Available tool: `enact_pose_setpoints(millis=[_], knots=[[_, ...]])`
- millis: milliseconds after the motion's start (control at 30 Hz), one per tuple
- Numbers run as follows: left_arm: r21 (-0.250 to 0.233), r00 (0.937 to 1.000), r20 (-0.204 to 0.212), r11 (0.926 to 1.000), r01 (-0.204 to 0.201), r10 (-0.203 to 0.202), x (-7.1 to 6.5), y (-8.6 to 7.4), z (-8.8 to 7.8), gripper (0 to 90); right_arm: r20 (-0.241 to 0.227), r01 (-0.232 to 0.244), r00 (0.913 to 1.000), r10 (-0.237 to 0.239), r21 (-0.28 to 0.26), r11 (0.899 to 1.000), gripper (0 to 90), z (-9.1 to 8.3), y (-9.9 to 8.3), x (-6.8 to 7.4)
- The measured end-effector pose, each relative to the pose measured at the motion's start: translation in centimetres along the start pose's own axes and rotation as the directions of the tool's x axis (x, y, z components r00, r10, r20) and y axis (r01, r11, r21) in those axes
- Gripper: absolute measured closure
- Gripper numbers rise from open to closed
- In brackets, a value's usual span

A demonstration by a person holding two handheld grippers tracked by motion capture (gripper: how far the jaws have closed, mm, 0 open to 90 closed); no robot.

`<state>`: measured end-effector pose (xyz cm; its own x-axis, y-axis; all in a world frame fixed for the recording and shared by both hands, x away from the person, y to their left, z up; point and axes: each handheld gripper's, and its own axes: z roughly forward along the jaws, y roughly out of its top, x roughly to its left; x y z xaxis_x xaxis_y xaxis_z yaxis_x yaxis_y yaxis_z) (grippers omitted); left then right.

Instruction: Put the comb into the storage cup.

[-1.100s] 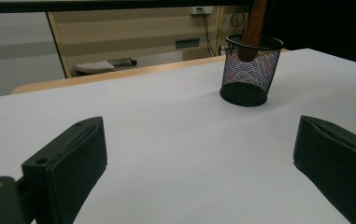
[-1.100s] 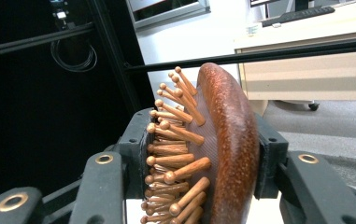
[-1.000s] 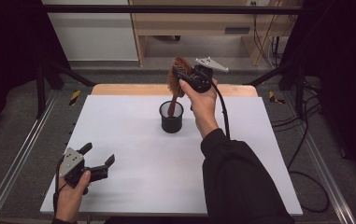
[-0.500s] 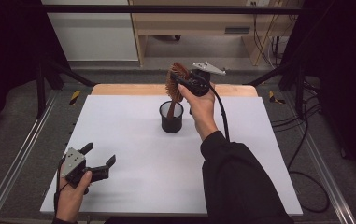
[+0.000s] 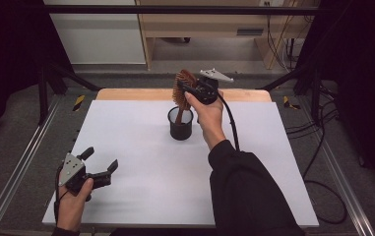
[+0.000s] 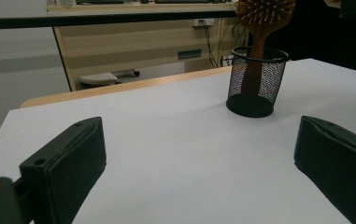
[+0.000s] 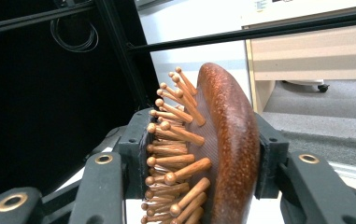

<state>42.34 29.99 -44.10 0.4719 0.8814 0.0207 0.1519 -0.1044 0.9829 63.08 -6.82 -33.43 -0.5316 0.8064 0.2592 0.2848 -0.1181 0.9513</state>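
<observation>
hairbrush (image 5: 182, 86) slightly lower, mid-table, in cup (image 5: 180, 124)

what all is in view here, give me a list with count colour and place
hairbrush: 1, brown wood with wooden pins, handle down in the cup, head clamped in the right gripper
mesh cup: 1, black, standing on the table toward the far middle
table: 1, white top with a wooden far edge
cabinet: 1, light wood, beyond the table
cables: several, black, on the floor at the right
left gripper: 1, black with grey plate, jaws open, near left corner of the table
right gripper: 1, black with grey plate, shut on the brush head above the cup
hands: 2, one on each gripper; dark sleeve on the right arm
</observation>
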Motion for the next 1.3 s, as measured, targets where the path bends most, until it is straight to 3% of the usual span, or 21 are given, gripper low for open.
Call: enact_pose_setpoints(millis=[1300], knots=[[-0.010,0.9997,0.023,0.9999,-0.008,0.008,-0.12,0.07,0.05,2.2,-0.030,-0.017,0.9994,0.018,0.022,1.000,50.0,0.44,-0.98,0.20]])
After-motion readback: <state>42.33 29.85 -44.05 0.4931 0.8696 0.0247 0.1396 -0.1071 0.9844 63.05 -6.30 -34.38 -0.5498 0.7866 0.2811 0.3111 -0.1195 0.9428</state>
